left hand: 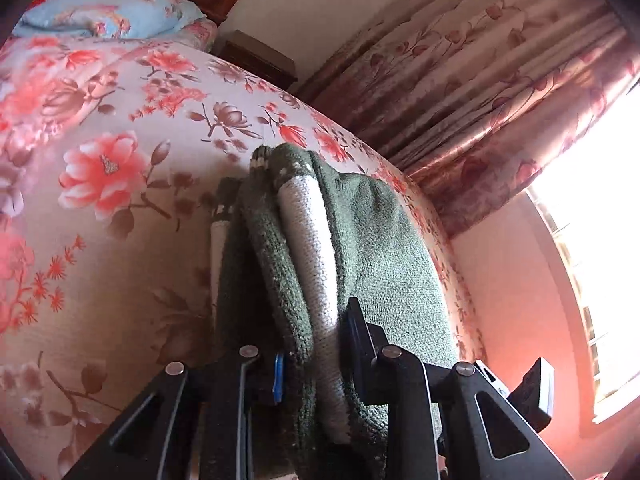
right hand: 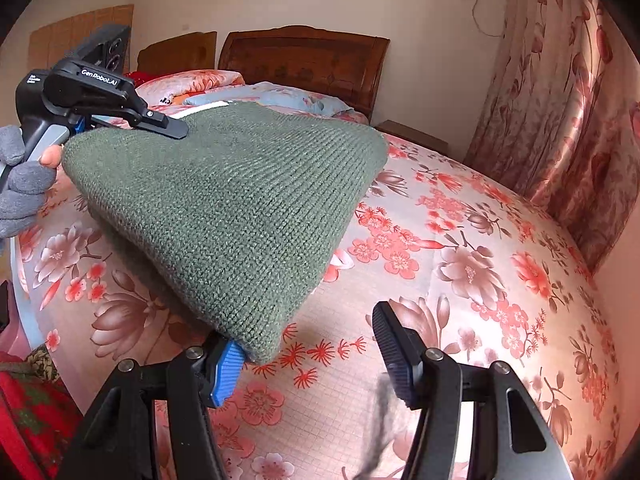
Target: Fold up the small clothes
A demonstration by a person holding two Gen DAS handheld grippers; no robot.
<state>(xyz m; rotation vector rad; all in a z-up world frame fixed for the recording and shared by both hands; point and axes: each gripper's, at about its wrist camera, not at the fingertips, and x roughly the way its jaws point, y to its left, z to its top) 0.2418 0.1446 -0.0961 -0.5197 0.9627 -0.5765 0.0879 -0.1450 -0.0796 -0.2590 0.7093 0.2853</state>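
A folded green knit garment (right hand: 240, 200) with a white stripe lies on the flowered bedspread (right hand: 460, 240). In the left wrist view the same garment (left hand: 360, 248) fills the space between my left gripper's fingers; the left gripper (left hand: 312, 336) is shut on its folded edge. The left gripper also shows in the right wrist view (right hand: 160, 124), clamped on the garment's far left corner. My right gripper (right hand: 308, 348) is open, its blue-padded finger (right hand: 226, 364) touching the garment's near corner, the other finger (right hand: 396, 344) apart over the bedspread.
A blue flowered pillow (left hand: 108, 12) and wooden headboard (right hand: 304, 56) stand at the bed's far end. A nightstand (right hand: 412, 136), flowered curtains (left hand: 500, 80) and a bright window (left hand: 600, 260) lie beside the bed. Red cloth (right hand: 28, 408) is at the lower left.
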